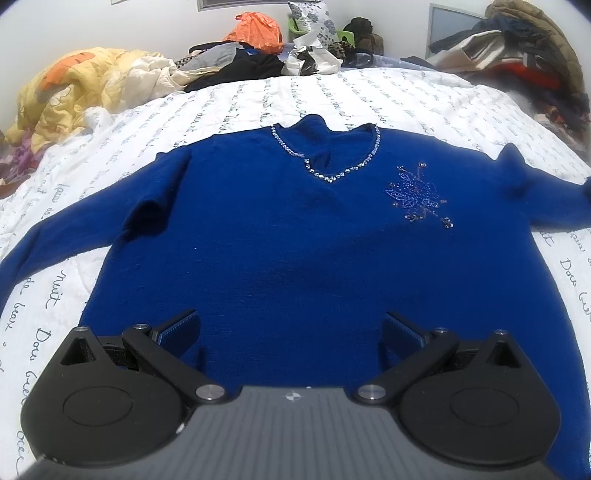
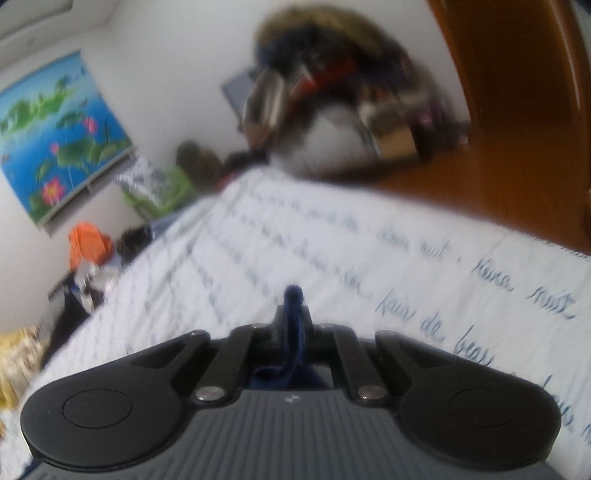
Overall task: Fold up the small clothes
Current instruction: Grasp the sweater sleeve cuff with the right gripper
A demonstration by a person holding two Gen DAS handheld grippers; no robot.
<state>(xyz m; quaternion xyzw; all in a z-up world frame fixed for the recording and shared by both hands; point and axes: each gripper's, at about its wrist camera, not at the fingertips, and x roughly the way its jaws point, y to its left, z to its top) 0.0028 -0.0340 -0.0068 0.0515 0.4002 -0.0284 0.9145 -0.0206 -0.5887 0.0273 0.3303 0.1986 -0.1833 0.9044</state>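
A royal blue sweater [image 1: 288,229] with a beaded V neckline and a sequin flower on the chest lies face up on the white bedspread [image 1: 406,99], both sleeves spread out to the sides. My left gripper [image 1: 290,325] hovers open over the sweater's lower middle, nothing between its fingers. In the blurred, tilted right wrist view, my right gripper [image 2: 293,314] is shut on a fold of the blue sweater fabric [image 2: 293,295], which pokes out past the fingertips and trails back under the gripper. Which part of the sweater that is cannot be told.
Heaped clothes and an orange bag [image 1: 255,33] lie along the bed's far edge, with a yellow quilt [image 1: 77,85] at the far left. A pile of coats [image 1: 524,55] stands at the far right. A wooden door [image 2: 517,74] and floor lie beyond the bed.
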